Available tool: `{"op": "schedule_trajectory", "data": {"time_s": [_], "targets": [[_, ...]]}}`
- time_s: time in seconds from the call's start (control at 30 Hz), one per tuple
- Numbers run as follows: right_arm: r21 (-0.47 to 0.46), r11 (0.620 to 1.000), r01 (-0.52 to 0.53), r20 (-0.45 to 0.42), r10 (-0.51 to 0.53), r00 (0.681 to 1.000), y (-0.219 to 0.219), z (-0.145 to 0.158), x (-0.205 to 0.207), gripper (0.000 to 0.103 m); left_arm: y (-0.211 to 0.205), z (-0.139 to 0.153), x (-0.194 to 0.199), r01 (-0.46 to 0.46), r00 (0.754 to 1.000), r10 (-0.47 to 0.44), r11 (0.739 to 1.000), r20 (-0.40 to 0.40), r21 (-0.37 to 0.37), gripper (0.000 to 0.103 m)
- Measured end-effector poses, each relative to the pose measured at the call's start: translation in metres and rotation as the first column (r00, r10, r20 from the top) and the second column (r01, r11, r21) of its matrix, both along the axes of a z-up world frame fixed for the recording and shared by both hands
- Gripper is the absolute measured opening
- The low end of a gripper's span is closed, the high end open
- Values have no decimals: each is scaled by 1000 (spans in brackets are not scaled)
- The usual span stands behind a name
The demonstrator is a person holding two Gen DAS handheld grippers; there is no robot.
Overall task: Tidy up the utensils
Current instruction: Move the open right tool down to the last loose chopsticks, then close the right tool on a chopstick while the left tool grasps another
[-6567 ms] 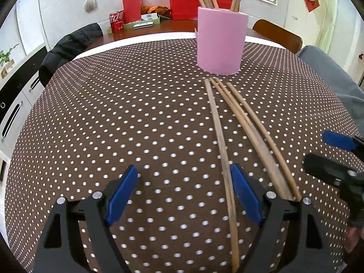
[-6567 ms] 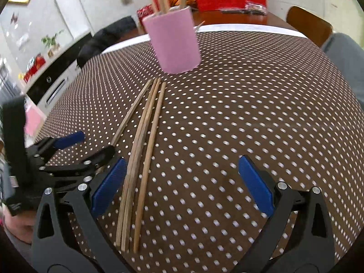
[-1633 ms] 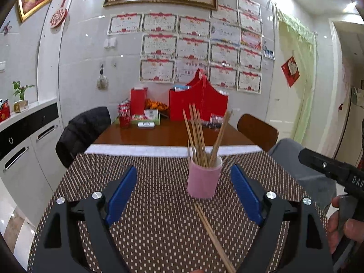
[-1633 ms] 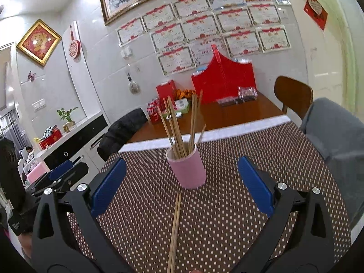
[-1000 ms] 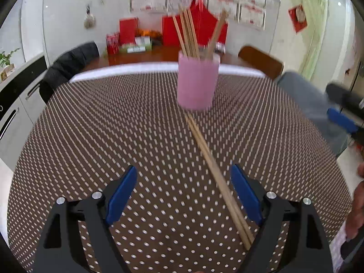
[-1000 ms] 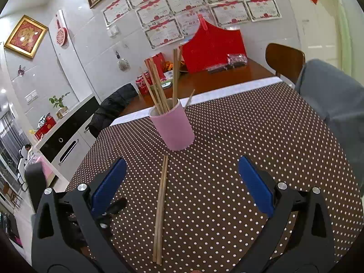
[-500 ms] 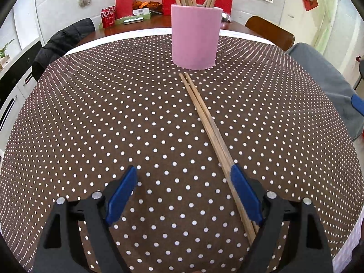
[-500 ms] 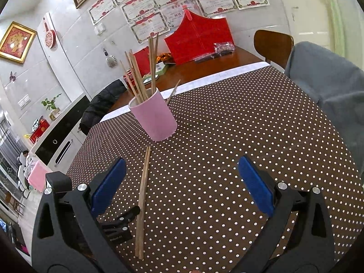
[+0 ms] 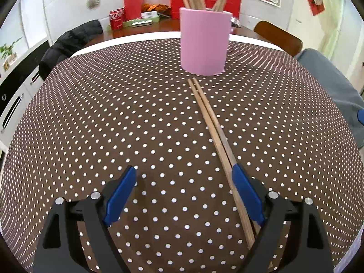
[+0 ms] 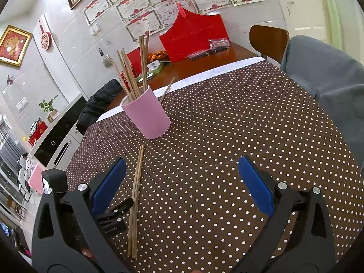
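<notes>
The worktop [image 9: 113, 118], under a brown white-dotted cloth, carries everything. A little over a second ago both cameras looked level across the room; the left one has since dropped low over the cloth, which suggests the next pick is starting.

Toward the far edge stands the pink cup [image 9: 204, 42], upright, with several chopsticks already inside it. That part of the sorting looks done.

The left gripper [image 9: 184, 193] is down close to the cloth near the front edge, jaws wide apart and holding nothing; its right blue finger lies against or just over the near end of the sticks. The right gripper [image 10: 182, 182] sits higher and further back, jaws also wide apart and empty.

Two loose chopsticks [image 9: 211, 122] lie side by side and touching, running from just in front of the cup toward the front edge. Some seconds ago four lay there, so two remain to be moved. The left gripper probably needs to shift right before closing on one.
</notes>
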State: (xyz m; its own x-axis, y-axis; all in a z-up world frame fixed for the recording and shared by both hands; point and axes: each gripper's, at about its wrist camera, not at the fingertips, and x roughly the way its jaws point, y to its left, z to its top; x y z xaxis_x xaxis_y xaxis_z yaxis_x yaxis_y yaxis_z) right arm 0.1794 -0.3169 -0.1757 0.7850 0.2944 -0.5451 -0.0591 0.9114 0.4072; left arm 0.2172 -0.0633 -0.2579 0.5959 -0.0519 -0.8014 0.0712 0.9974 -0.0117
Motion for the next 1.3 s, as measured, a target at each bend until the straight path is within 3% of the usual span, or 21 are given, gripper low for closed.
{"op": "schedule_trajectory", "data": {"time_s": [0.27,0.4,0.57,0.73,0.83,0.9,0.93,1.0,1.03,1.1,1.3], "targets": [[-4,1000,-18,-5,18,1000,11,1,2,97,-10,-6,5,-15,1000,15,999,5,47,87],[-24,999,-32,-14,31,999,15,0,2,97,-4,-7,3,7,1000,-7,999,-2,34,87],[-93,986,-136,-125,124,984,41,-22,17,97,21,-6,2,16,1000,-16,999,-4,32,87],[-172,947,-272,-215,233,948,88,-44,45,97,39,-5,8,37,999,-37,999,-6,32,87],[-207,920,-333,-256,278,926,113,-53,62,79,44,-5,13,69,998,-68,997,-4,39,87],[-222,901,-372,-288,304,908,127,-60,73,61,45,-5,16,88,996,-88,995,-4,43,87],[-238,891,-387,-301,311,902,134,-64,77,58,44,-4,18,95,995,-95,994,-3,49,87],[-301,870,-390,-292,305,906,144,-64,78,36,42,-4,20,103,995,-103,993,-2,62,87],[-335,857,-392,-294,300,907,147,-64,78,31,41,-3,22,112,994,-112,991,-1,74,87],[-363,841,-402,-304,301,904,147,-63,76,25,38,-3,28,127,992,-127,988,-1,93,87],[-330,858,-394,-297,301,906,121,-62,70,27,26,-1,49,159,987,-158,979,-13,125,87]]}}
